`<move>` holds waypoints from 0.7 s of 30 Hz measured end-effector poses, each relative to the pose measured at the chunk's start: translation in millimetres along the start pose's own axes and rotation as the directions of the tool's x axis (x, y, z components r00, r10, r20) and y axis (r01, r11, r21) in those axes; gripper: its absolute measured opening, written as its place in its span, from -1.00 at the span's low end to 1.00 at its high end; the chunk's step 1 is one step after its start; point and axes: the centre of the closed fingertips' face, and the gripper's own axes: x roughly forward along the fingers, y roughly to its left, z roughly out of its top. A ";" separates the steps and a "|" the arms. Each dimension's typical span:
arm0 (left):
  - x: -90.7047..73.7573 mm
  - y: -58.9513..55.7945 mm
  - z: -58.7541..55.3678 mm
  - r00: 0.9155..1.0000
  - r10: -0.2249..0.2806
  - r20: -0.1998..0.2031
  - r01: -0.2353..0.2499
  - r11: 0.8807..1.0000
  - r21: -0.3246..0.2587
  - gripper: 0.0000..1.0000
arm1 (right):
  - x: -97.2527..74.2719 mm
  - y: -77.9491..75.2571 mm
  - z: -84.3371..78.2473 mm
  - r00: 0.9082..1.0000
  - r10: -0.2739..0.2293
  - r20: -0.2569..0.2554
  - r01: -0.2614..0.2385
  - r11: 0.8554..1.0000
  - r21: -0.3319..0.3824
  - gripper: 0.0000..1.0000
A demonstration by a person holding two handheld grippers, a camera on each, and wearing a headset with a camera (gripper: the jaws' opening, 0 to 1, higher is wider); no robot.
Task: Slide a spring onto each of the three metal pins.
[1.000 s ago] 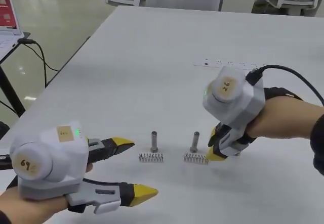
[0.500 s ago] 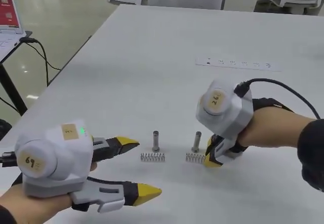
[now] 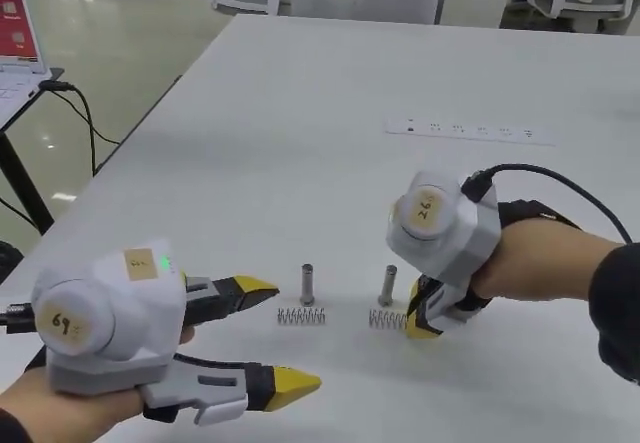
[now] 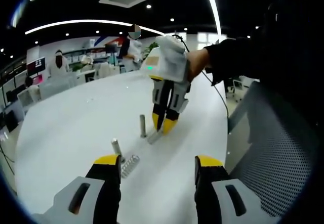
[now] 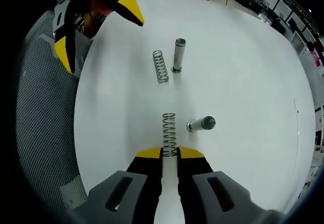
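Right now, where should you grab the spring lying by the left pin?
Pinch the left spring at one end, across its coils, from above. It lies flat beside the upright pin, so an end grip leaves the rest free to slide on.

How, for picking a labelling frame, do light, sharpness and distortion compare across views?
Head view: soft even light, pins crisp, shadows faint. Left gripper view: fisheye bows the table, ceiling lamps blown out. Right gripper view: bright table, spring sharp at the fingers.
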 end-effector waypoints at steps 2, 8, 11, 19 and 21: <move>0.7 -1.3 0.9 1.000 -0.006 0.000 0.006 1.000 0.002 0.07 | -5.0 2.4 0.6 1.000 0.002 0.003 -0.002 1.000 -0.002 -0.85; 3.2 -5.3 6.8 0.999 -0.037 0.003 0.037 0.999 0.013 0.00 | -25.4 9.4 6.9 1.000 -0.002 0.017 0.003 1.000 -0.030 -0.86; 5.2 -5.3 10.0 0.999 -0.050 0.002 0.050 0.999 0.020 -0.03 | -34.9 14.0 13.4 0.999 0.004 0.035 -0.003 0.999 -0.041 -0.86; 12.7 -8.6 17.7 0.995 -0.100 0.006 0.100 0.995 0.026 -0.15 | -51.6 28.3 30.7 0.998 0.011 0.067 -0.005 0.996 -0.088 -0.85; 14.2 -10.3 19.2 0.994 -0.111 0.003 0.110 0.993 0.033 -0.20 | -53.8 32.0 33.6 0.997 0.017 0.069 -0.010 0.995 -0.100 -0.85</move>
